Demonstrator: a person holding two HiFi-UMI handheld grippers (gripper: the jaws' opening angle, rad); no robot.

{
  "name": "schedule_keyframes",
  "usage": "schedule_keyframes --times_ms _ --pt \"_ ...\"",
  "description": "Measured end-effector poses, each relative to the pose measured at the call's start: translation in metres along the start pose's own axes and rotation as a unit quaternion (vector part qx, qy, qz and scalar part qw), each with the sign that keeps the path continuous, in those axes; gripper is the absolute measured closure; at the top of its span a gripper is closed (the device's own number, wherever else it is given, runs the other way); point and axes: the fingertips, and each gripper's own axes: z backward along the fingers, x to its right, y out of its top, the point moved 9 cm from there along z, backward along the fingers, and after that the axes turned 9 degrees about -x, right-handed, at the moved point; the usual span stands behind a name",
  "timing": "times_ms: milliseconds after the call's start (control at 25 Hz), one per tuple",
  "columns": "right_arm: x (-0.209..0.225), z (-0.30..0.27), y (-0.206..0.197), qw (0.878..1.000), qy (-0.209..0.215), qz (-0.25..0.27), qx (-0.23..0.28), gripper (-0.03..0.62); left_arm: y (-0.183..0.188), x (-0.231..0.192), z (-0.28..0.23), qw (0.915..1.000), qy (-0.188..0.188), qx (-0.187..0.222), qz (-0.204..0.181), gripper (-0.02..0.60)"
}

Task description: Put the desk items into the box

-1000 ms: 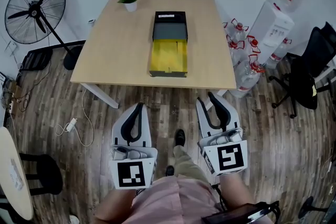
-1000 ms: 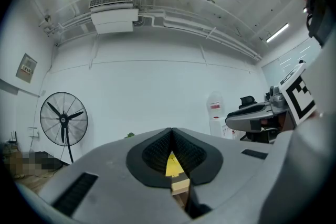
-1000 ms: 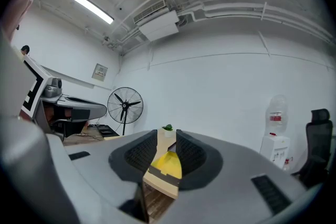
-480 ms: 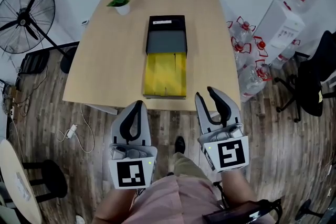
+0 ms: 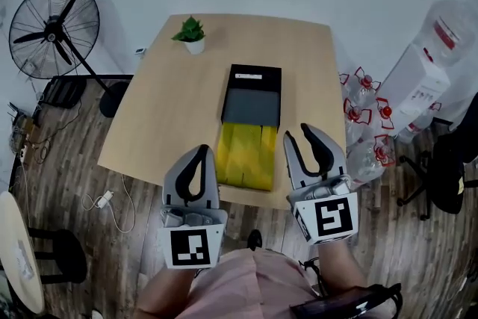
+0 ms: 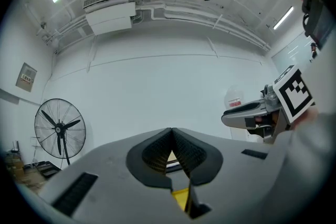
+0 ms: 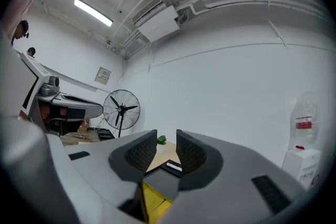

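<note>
Head view: the box (image 5: 251,116) is seen mid-way along the table (image 5: 157,116). The left gripper (image 5: 200,153) and right gripper (image 5: 297,135) are held at its near edge.
Left gripper view: jaws are pressed together, nothing held.
Right gripper view: jaws are parted, nothing held.

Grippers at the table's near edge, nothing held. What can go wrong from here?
The yellow flap of the box lies out toward the near edge of the table, between the left gripper and right gripper; coming in could snag it and drag the box.
The potted plant stands near the far left corner; a long reach may tip it or nudge it off.
Left jaws are together, right apart; the left must open before any grasp.
</note>
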Motion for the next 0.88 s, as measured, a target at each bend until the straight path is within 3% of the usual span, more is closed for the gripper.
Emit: schedule_keyframes --times_ms 440,880 --pt "0.006 -0.061 -0.001 0.999 0.033 0.018 -0.017 0.479 -0.015 -0.028 -0.038 0.9992 0.024 -0.023 0.023 0.571" --pt "0.020 -0.145 -0.023 0.996 0.044 0.024 -0.077 0.477 -0.040 -0.064 -0.114 0.9970 -0.003 -0.064 0.044 0.571"
